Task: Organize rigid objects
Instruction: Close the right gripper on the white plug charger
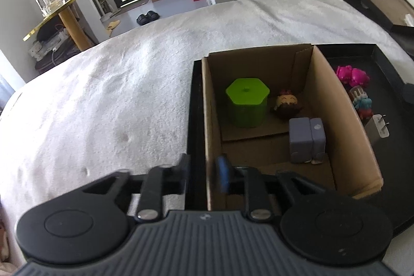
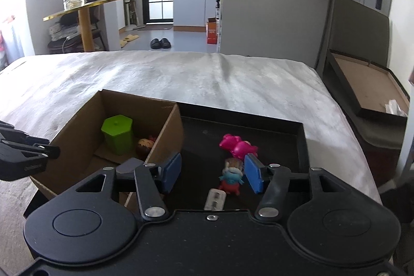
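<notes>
**On the black tray: loose toys awaiting the box**

Over the black tray [image 2: 297, 141], your right gripper [image 2: 212, 172] stood fingers apart, empty, framing the blue-and-red figure [image 2: 231, 179]. Left gripper [image 1: 204, 170] straddled the cardboard box [image 1: 333, 105] wall, fingers apart. You needed a centred descent, clear of the pink toy [image 2: 236, 145].

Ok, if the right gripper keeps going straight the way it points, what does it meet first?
Most likely the small blue and red figure on the black tray, framed between the open right gripper; depth is uncertain.
</notes>
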{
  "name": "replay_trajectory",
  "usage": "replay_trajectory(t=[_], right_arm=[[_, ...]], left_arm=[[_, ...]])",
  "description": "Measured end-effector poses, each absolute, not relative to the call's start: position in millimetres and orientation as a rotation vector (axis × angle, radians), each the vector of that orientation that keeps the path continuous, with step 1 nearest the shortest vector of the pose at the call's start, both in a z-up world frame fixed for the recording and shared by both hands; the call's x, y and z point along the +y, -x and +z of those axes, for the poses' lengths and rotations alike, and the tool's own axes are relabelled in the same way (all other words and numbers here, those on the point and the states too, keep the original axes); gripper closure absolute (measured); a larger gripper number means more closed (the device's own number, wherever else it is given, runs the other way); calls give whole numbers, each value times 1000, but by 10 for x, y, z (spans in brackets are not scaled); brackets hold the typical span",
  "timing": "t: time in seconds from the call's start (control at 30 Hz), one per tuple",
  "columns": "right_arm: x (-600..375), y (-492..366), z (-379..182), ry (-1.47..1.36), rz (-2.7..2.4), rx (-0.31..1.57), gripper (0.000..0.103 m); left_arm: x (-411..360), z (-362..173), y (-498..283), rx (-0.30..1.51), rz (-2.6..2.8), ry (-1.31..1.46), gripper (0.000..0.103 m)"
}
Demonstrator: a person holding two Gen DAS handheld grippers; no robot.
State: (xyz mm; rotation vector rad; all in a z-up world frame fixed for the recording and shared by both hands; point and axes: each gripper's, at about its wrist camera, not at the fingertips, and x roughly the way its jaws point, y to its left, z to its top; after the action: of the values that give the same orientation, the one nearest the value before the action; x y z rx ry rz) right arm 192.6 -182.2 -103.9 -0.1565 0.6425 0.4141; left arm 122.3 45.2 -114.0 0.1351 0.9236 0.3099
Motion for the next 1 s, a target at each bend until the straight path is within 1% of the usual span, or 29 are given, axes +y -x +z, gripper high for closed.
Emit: replay_trajectory(t=[0.03, 0.1, 0.13, 0.17, 0.23, 0.3, 0.33, 0.5, 0.87, 1.0], right_arm=[[-1848, -1925, -1044, 148, 410, 645, 47], [-1893, -1926, -1057, 132, 405, 649, 45], [-1911, -1931, -1067, 125, 402, 649, 44], [-1937, -1933, -1077, 117, 398, 648, 42], [-1982, -1941, -1104, 100, 393, 649, 40], [-2024, -1943, -1137, 84, 382, 652, 35], [-2047, -1948, -1165, 76, 379, 655, 34], [-2111, -1987, -1284, 59, 376, 682, 34], [-2142, -2071, -1461, 26, 407, 724, 34], [-2075, -2147, -1568, 27, 430, 762, 36]], left_arm=[[448, -1119, -1225, 921, 317, -137, 58], [441, -1065, -1235, 915, 330, -151, 42], [432, -1048, -1246, 915, 331, -162, 38], [421, -1034, -1259, 919, 332, -174, 32], [400, -1007, -1278, 927, 332, -183, 28], [379, -981, -1291, 935, 320, -176, 18], [373, -976, -1299, 944, 312, -166, 16], [344, -957, -1317, 954, 329, -161, 12], [299, -1000, -1393, 970, 379, -175, 10], [307, -1051, -1435, 979, 393, -166, 10]])
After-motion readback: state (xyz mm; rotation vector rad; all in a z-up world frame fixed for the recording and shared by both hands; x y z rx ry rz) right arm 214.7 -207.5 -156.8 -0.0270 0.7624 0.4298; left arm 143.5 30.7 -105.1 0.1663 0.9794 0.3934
